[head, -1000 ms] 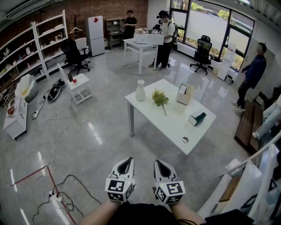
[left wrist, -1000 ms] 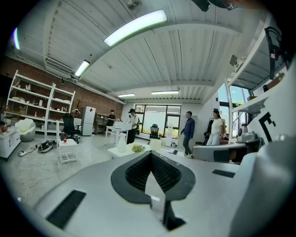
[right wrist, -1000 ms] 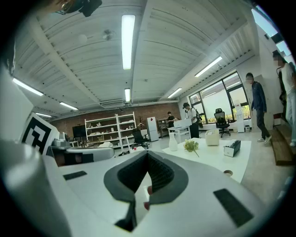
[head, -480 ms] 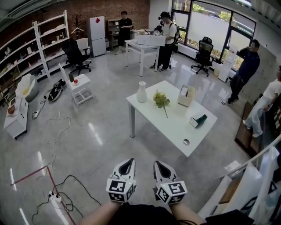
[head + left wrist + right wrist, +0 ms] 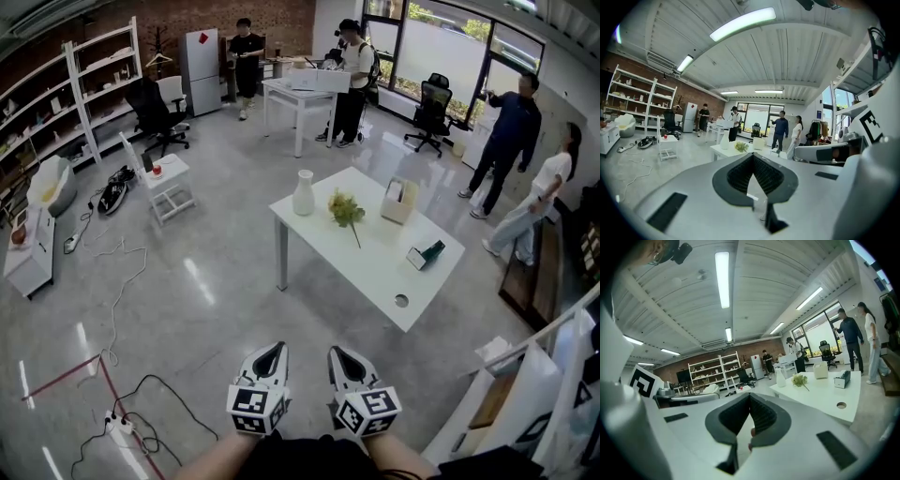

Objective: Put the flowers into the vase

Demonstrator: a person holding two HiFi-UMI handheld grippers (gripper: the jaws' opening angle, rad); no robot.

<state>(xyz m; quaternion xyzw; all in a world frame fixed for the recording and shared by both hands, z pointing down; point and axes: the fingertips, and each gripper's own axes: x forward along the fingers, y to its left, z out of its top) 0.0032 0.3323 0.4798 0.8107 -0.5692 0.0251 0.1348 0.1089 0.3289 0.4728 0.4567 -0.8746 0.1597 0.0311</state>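
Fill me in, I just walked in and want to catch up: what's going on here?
A person holds a gripper in each hand. The left gripper and right gripper are both shut and empty, held low over the floor, short of the white table. On the table the flowers lie beside the upright white vase, apart from it. Nothing has been picked up yet, and the flowers are not in the vase.

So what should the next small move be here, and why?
Probably step toward the table: the flowers lie there beside the vase, far beyond the left hand-held gripper and right hand-held gripper, both shut and empty.
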